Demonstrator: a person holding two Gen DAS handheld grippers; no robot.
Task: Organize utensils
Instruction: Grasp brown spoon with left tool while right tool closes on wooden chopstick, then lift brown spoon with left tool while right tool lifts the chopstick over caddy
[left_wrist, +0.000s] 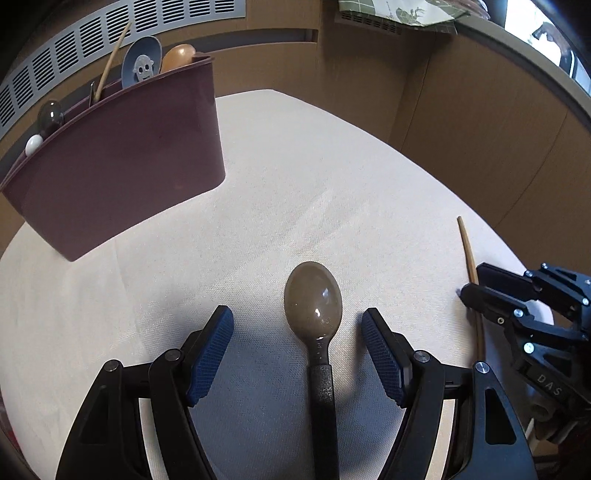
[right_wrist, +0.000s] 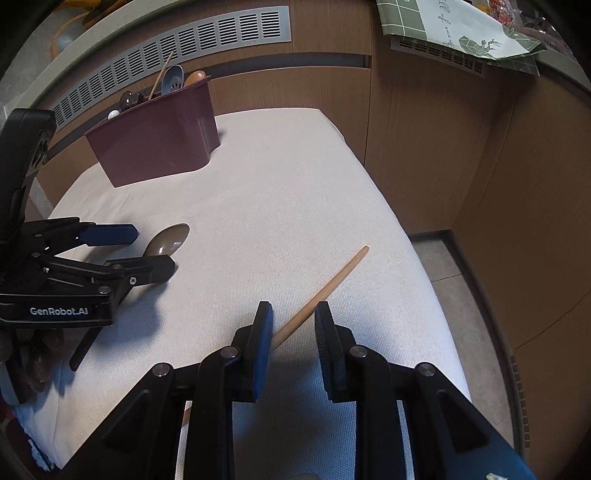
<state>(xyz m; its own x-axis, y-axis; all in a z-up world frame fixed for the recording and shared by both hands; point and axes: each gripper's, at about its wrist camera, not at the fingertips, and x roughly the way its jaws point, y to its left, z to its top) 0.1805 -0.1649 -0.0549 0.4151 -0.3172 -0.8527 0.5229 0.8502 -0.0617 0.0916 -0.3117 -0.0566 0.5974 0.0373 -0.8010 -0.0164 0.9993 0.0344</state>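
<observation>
Utensils left out are down to two: a brown spoon (left_wrist: 313, 299) and a wooden chopstick (right_wrist: 321, 291), both flat on the cloth-covered tabletop (left_wrist: 295, 192), well apart from the maroon caddy (left_wrist: 122, 162) at the back. The left hand-held gripper (left_wrist: 297, 325) is spread wide with the spoon's neck between its pads, not touching. I'd drop lower and centre on the handle before closing. The right hand-held gripper (right_wrist: 293, 317) straddles the chopstick, jaws fairly narrow and not clamped as far as I can see. The chopstick's near end hides under its fingers, and the caddy's compartments can't be seen.
</observation>
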